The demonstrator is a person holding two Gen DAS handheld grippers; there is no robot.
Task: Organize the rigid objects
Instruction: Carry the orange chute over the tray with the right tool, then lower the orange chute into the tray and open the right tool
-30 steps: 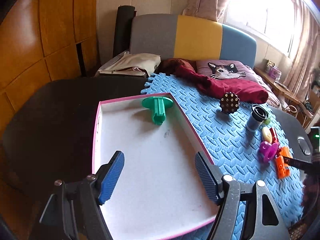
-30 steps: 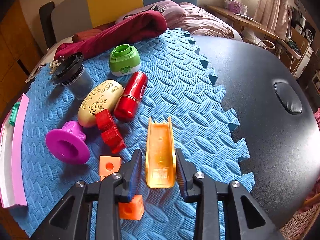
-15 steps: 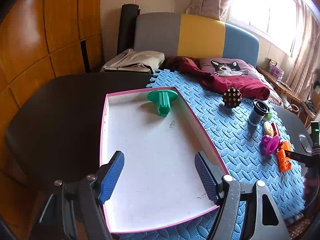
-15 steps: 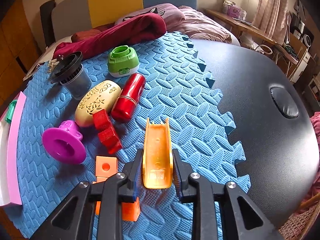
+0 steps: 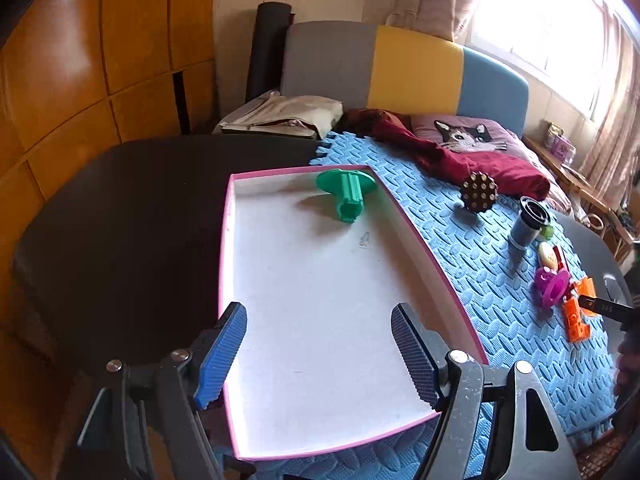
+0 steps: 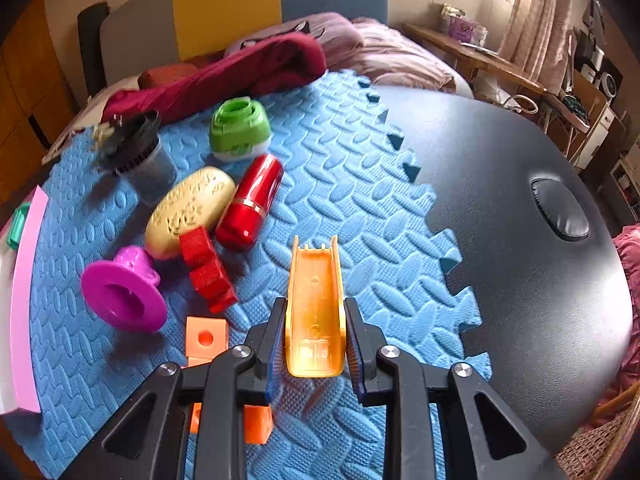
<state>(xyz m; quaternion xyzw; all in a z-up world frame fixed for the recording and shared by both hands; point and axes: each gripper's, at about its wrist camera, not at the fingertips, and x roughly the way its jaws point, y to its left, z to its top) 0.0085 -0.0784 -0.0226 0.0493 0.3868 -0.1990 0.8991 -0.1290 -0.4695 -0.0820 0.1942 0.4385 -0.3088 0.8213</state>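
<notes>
My right gripper is shut on an orange trough-shaped piece, held above the blue foam mat. On the mat lie a red cylinder, a cream oval case, a red block piece, a purple flanged spool, orange cubes, a green cap and a dark cup. My left gripper is open and empty over the pink-rimmed white tray, which holds a green flanged spool.
A studded brown ball sits on the mat near a maroon cloth. The black table extends right of the mat. The tray edge shows at far left in the right wrist view. A bed and headboard stand behind.
My right gripper closed on the orange trough piece and lifted it a little. My left gripper drew back and up from the tray, staying open.
</notes>
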